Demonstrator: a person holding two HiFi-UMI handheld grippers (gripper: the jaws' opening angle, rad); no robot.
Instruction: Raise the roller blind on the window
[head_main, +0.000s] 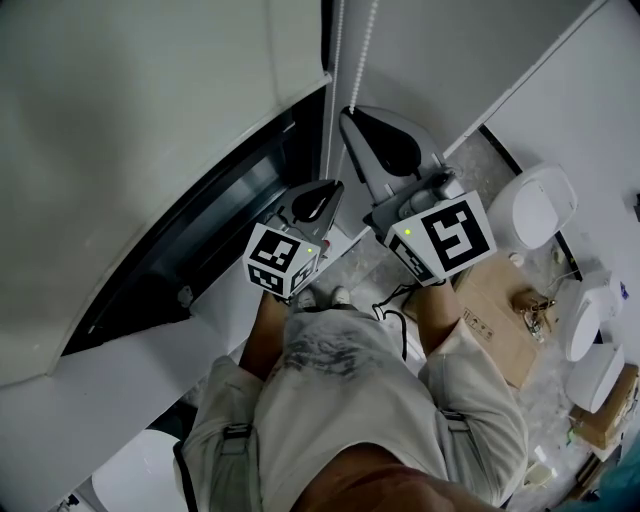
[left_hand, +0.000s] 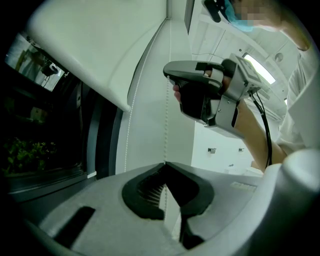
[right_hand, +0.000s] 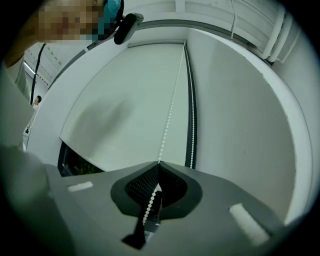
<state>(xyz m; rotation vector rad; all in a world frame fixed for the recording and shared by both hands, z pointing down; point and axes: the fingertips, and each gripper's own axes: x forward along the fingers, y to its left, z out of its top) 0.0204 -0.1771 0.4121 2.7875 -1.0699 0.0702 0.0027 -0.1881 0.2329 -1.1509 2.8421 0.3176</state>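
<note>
Head view: white wall (head_main: 450, 60) at 12 o'clock. Window (head_main: 230, 225) at 9 to 10 o'clock, with a dark strip of glass showing under the hem of the roller blind (head_main: 150, 120). The blind covers the rest.

Mottled grey floor (head_main: 505, 170) at 3 o'clock. A flattened cardboard box (head_main: 500, 310) lies on it beside white rounded fixtures (head_main: 540, 205).

Bead chain (head_main: 334, 70) hangs in two strands at the blind's right edge.

Left tongs (left_hand: 164, 164): tips pinched together on one chain strand, which runs up toward 12 o'clock.

Right tongs (right_hand: 159, 162): likewise clamped on a strand, higher up than the left. The second strand is free at 1 o'clock.
</note>
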